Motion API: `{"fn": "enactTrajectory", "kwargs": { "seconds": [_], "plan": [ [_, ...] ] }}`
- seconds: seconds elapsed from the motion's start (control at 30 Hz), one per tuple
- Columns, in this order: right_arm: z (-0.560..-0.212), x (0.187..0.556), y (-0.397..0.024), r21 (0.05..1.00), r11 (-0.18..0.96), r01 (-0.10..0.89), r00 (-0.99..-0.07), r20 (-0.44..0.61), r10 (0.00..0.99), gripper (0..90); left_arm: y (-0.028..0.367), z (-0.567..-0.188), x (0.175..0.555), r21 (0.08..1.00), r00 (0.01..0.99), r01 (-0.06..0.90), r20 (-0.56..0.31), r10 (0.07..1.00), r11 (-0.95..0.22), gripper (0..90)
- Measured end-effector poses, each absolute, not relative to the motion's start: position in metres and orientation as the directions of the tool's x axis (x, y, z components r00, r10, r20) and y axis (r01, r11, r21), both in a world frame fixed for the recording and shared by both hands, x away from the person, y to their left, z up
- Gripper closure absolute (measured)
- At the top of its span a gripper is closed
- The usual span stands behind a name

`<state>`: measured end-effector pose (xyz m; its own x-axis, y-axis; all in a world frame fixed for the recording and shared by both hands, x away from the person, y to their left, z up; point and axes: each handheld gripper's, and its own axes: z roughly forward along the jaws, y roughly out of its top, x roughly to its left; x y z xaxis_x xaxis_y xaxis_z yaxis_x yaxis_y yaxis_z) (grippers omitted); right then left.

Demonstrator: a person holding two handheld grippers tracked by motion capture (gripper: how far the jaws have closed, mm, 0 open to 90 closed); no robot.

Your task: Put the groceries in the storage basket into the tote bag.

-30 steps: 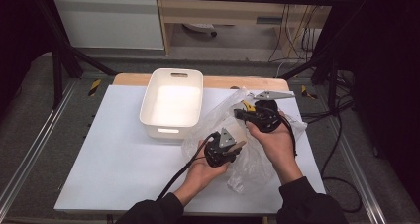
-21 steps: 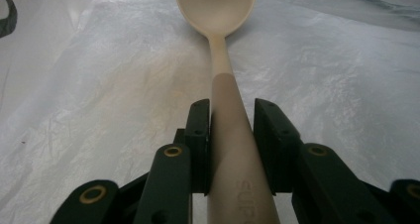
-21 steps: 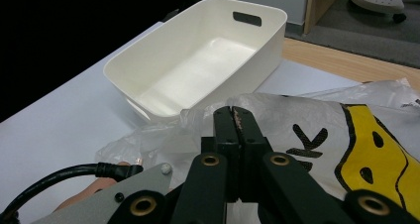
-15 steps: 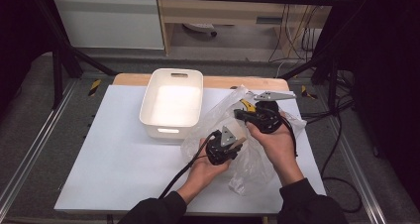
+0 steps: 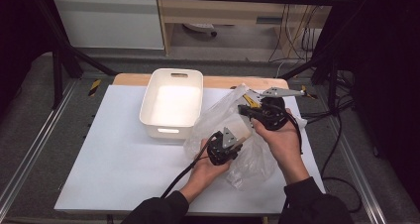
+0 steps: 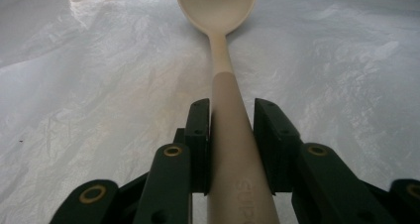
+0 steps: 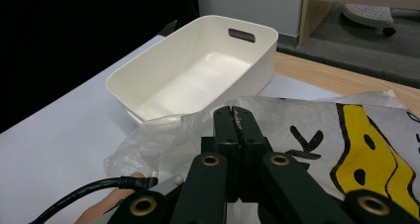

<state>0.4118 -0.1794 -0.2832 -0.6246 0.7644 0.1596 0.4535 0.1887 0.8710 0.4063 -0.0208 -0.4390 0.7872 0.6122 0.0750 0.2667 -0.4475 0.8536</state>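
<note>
While your left hand-held gripper (image 6: 232,135) clamps the handle of the cream spoon (image 6: 218,16), the bowl of that spoon points ahead into the clear plastic bag (image 5: 233,130), near the right edge of the counter (image 5: 99,174). Your right hand-held gripper (image 7: 236,122) has its jaws pressed together; whether a fold of the bag's printed film is pinched between them cannot be told. The white bin (image 5: 171,102) stands just beside the bag, toward the far edge.
</note>
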Motion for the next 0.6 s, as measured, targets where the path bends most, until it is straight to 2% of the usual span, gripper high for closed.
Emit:
{"fn": "enactTrajectory", "kwargs": {
  "seconds": [0.43, 0.6],
  "plan": [
    [-0.2778, 0.4101, -0.1832, 0.875, 0.185, 0.447, -0.624, 0.157, 0.766, 90.0, -0.0216, -0.4433, 0.4038, 0.862, 0.779, 0.226, 0.12, 0.615, -0.454, 68.9],
    [-0.2782, 0.4098, -0.1832, 0.875, 0.185, 0.447, -0.624, 0.157, 0.766, 90.0, -0.0188, -0.4403, 0.4068, 0.874, 0.762, 0.235, 0.106, 0.638, -0.426, 68.9]
  ]
}}
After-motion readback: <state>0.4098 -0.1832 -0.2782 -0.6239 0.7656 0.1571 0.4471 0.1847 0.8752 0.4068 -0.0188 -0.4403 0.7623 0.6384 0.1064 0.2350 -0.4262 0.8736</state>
